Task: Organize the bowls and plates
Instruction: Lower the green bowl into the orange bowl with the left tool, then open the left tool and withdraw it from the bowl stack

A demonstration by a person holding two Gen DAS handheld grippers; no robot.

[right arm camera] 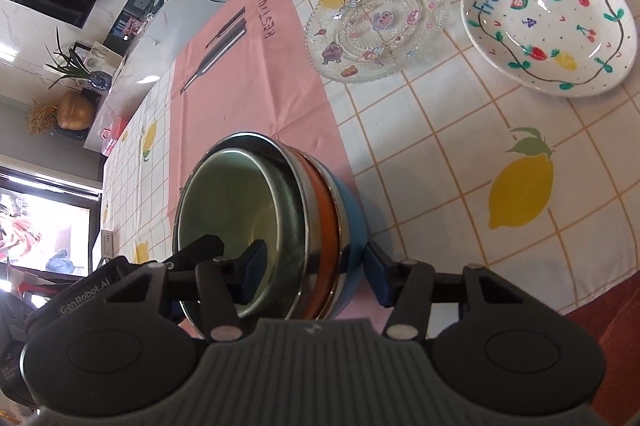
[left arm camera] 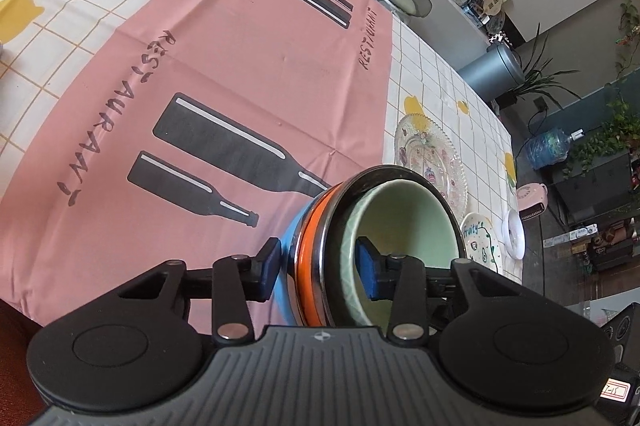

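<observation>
Nested bowl stack [left arm camera: 384, 246] seen on pink cloth [left arm camera: 224, 74]: blue, orange, steel, pale green inside, round and glossy. Stack straddled by left gripper [left arm camera: 320, 268] and right gripper [right arm camera: 312, 272]; firm grip cannot be told. Glass plate [right arm camera: 378, 20], painted plate [right arm camera: 548, 22] at 1 o'clock.

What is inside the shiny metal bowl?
A pale green bowl sits nested inside the metal bowl. The green one looks empty, though one finger of each tool reaches in and hides part of it. The metal bowl's own bottom is covered, so it cannot be seen.
</observation>
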